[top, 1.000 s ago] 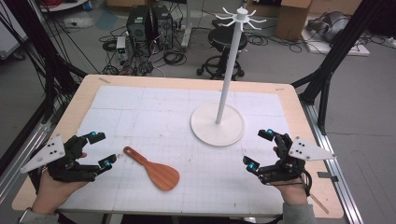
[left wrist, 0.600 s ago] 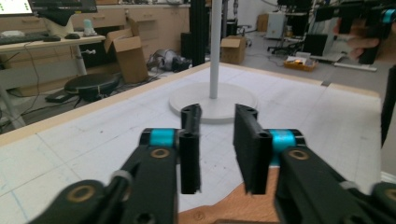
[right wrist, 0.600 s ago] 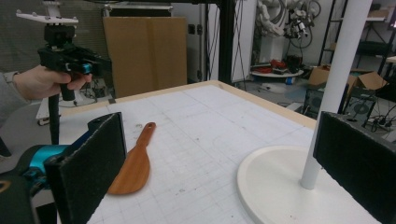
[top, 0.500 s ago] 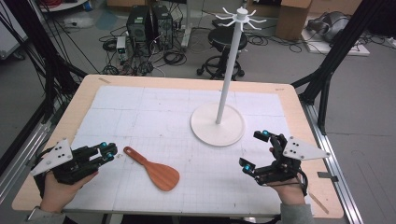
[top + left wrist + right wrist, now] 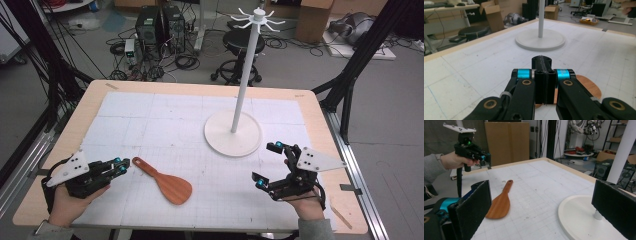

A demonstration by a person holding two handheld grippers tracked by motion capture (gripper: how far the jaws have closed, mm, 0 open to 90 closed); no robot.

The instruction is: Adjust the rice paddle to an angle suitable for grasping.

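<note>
On the counter [image 5: 125, 107] a white stand [image 5: 233, 133] rises right of centre; the wooden spatula [image 5: 164, 181] lies near the front — light, stiff, best taken by its slim handle. Left gripper [image 5: 118, 166] jaws closed, empty; right gripper [image 5: 267, 164] jaws wide.

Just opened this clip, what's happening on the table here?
A person holds a claw in each hand over a gridded mat. The left claw, shut on nothing, sits just short of the handle of a wooden spatula lying flat. The right claw is open, near the base of a white hook stand. Nothing is gripped.
</note>
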